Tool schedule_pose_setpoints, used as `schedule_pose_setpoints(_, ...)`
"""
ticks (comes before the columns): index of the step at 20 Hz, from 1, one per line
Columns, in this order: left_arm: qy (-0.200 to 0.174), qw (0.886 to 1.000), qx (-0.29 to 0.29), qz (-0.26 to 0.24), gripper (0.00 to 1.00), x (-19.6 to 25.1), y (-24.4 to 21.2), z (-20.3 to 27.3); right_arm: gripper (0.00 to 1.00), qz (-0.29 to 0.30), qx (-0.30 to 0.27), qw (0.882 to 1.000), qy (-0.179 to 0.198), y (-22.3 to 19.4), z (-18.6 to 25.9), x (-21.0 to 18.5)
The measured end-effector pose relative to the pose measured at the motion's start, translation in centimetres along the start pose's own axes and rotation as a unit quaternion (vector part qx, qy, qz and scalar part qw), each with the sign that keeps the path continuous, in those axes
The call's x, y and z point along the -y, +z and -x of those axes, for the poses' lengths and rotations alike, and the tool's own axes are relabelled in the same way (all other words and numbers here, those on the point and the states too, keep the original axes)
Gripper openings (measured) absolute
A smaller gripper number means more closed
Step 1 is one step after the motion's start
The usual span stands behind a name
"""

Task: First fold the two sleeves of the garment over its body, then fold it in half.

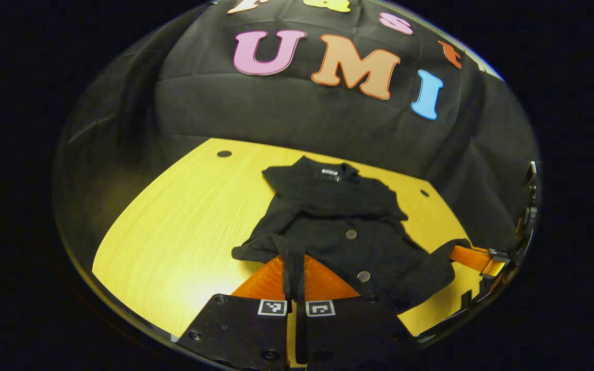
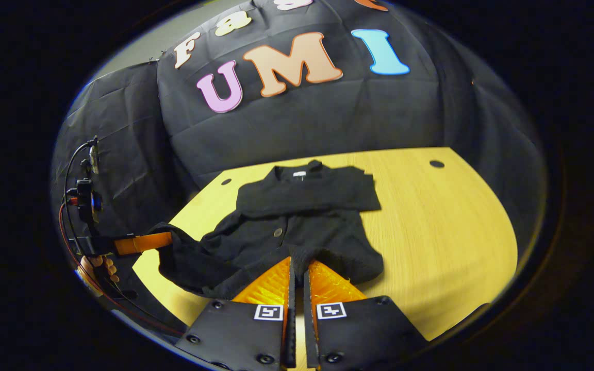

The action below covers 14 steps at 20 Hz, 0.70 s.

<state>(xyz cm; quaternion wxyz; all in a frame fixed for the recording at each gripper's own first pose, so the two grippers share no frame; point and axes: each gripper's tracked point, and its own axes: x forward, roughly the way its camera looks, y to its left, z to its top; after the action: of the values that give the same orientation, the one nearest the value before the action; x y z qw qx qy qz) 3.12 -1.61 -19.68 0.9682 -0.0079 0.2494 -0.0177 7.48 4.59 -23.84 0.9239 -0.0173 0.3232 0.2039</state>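
Both hand-held grippers, left (image 1: 295, 268) and right (image 2: 297, 270), pinching the soft, floppy black cardigan's (image 2: 297, 221) hem corners; looks light

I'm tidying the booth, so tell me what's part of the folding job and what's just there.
In the job:
- black buttoned knit garment
- left gripper
- right gripper

Just there:
- yellow wooden table
- black cloth wall

Recording booth: black cloth wall (image 2: 302, 123) behind wooden table (image 2: 441, 232).
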Motion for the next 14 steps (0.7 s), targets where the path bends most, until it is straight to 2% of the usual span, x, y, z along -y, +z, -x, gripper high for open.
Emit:
schedule_pose_setpoints(8,-0.033,0.997,0.069,-0.03,0.0,3.0,10.1,-0.7,0.09,0.038,0.093,0.995,-0.008,10.8,0.7,0.1)
schedule_pose_setpoints(14,-0.032,0.992,0.118,-0.037,0.0,2.3,16.6,-5.0,0.09,0.076,0.127,0.989,-0.02,17.7,-2.7,0.3)
